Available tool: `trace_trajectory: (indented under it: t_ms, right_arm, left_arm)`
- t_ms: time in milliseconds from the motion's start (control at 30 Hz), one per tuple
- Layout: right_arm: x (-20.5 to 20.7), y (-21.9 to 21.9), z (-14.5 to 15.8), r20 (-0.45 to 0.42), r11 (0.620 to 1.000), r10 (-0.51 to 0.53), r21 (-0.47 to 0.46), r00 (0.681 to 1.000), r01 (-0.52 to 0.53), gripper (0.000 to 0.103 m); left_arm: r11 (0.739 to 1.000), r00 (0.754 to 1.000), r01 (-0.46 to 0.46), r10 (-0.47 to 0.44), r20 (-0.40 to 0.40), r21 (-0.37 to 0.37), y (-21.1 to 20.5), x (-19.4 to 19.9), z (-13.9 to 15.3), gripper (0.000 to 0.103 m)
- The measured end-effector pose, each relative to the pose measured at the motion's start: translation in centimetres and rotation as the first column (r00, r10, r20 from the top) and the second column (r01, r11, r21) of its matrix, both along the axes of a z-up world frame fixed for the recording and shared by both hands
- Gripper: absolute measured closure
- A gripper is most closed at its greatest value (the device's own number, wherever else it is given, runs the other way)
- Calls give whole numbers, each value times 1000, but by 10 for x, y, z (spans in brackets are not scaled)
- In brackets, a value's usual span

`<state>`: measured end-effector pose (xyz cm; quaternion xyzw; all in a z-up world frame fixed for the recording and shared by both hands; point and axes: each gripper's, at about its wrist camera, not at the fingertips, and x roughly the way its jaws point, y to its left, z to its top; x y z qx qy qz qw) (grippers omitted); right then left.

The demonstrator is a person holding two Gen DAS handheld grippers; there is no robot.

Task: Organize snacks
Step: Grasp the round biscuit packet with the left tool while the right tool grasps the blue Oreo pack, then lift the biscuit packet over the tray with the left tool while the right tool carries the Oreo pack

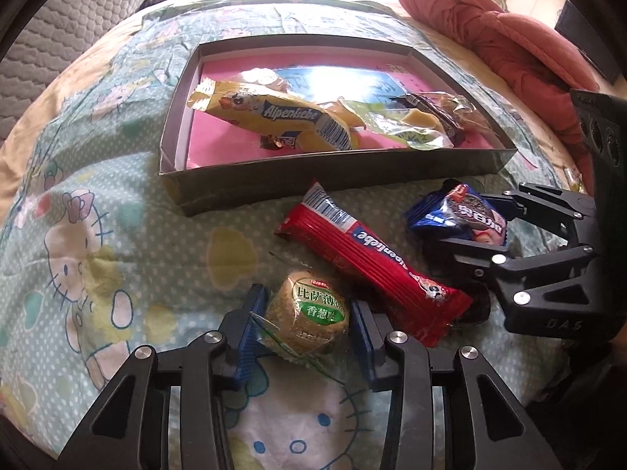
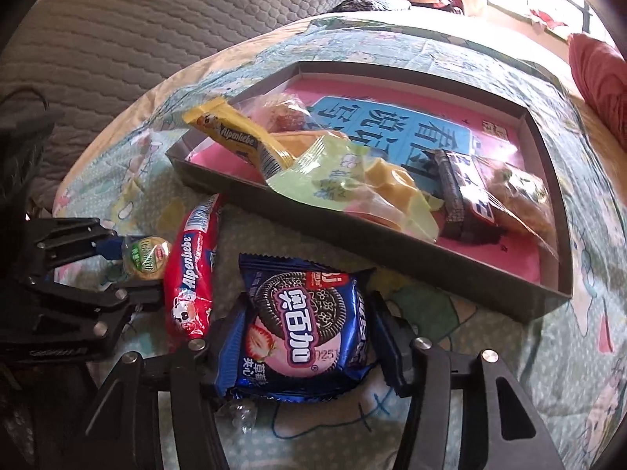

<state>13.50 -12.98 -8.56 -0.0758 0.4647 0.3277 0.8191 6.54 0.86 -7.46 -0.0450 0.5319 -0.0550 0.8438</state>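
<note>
Soft, rumpled bedding (image 1: 98,196) gives little support. At six o'clock in the left wrist view, the left gripper (image 1: 305,325) closes lightly around a round cracker pack (image 1: 307,313); the right gripper (image 2: 309,333) brackets the Oreo pack (image 2: 301,325), its pads against the crinkled wrapper. Slippery film could slide free before reaching the tray (image 1: 333,170) at twelve o'clock, and the red Alpenliebe stick (image 1: 372,258) between them may get dragged.

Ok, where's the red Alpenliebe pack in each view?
Left wrist: red pack lies centre, slanting down-right, just right of the left claw.
Right wrist: red pack stands near upright at left-centre, beside the Oreo pack.
Shared landmark: the box just behind it.
</note>
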Motion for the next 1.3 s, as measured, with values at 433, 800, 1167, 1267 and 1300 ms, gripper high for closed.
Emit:
trace_trajectory:
  t_ms: [433,800,1167,1267,1300]
  right_arm:
    - [2,-26,25,-33,984,-51,168,998,56,46]
    - [2,-33,49,28,971,-63,234,998,54,46]
    - [12,-42,61,60,961,-98,263,993,79,46]
    - [15,-46,64,64,958,-113,273,992,91,46]
    - [16,-48,64,63,957,-116,276,991,95,46]
  left_arm:
    - [994,995,-78,82,50,-80,26,-7,33,63]
    - [994,990,-70,79,114,-82,18,-7,61,63]
    - [994,989,-69,79,126,-85,5,8,70,63]
    - [994,989,-66,76,127,-85,3,11,70,63]
    - [994,989,-65,75,129,-85,2,12,71,63]
